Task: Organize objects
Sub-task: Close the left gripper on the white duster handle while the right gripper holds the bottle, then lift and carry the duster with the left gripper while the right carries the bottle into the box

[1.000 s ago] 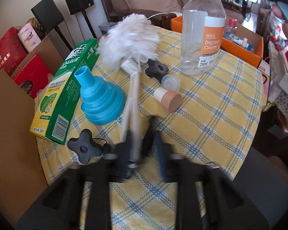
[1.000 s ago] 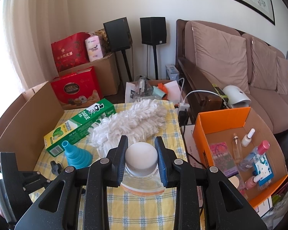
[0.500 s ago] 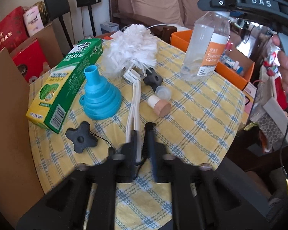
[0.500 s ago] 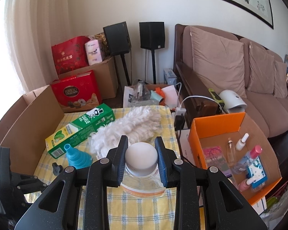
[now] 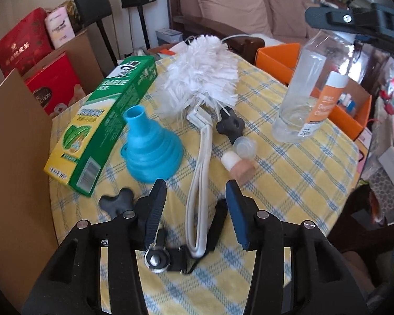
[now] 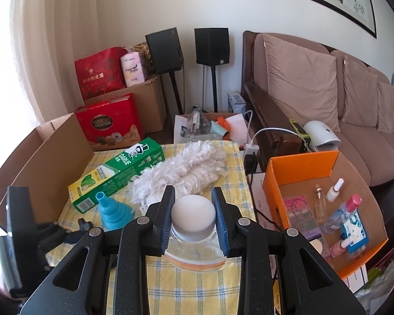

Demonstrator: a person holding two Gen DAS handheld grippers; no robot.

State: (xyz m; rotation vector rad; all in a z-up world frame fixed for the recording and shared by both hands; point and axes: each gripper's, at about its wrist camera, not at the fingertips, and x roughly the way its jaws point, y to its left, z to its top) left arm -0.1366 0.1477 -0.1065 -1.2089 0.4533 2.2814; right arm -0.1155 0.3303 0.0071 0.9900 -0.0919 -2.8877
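A white duster (image 5: 197, 78) lies on the yellow checked table (image 5: 289, 178), its white handle (image 5: 199, 183) running toward me. My left gripper (image 5: 195, 191) is open, its jaws either side of the handle and above it. My right gripper (image 6: 193, 210) is shut on the white cap of a clear degreasing cleaner bottle (image 6: 193, 219) and holds it upright over the table; the bottle also shows in the left wrist view (image 5: 310, 97). An orange box (image 6: 325, 204) with several small bottles stands to the right of the table.
A green toothpaste box (image 5: 102, 120), a blue funnel (image 5: 151, 147), two black knobs (image 5: 231, 126), a clear cap (image 5: 245, 145) and a cork-topped jar (image 5: 239, 166) lie on the table. A cardboard wall (image 5: 15, 170) stands at the left edge. A sofa (image 6: 328, 99) is behind.
My left gripper has opened and let go of the duster handle, and has pulled back and up. My right gripper has lifted the bottle a little.
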